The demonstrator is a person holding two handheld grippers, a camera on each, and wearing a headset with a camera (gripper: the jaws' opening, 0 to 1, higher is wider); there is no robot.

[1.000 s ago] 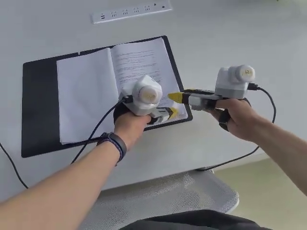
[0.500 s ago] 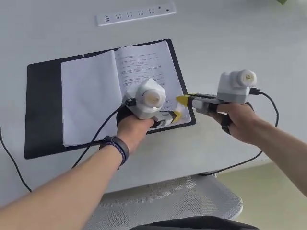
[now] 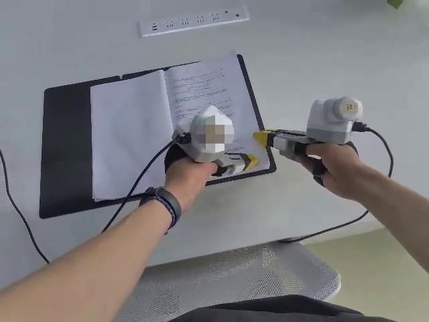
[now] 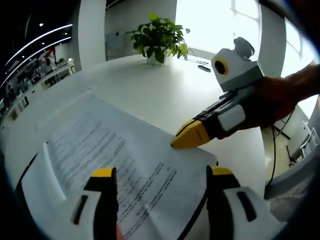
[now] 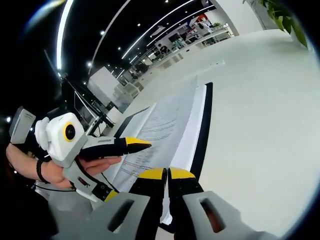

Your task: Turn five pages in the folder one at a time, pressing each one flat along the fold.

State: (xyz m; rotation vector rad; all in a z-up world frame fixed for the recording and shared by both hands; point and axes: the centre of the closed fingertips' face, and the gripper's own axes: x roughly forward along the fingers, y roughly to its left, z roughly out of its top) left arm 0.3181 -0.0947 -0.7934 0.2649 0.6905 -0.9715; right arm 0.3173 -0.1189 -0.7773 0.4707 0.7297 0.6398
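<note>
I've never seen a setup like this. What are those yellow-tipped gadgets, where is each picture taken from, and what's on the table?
A person holds a hand tool with two jaws in each hand. One picture comes from a camera on the person's head; the two round ones come from cameras riding on the tools. On the white table lies an open black folder with a printed page, and a power strip beyond it. The left gripper hangs open over the page; the right gripper, shut, sits at its edge. Neither clearly holds anything.
</note>
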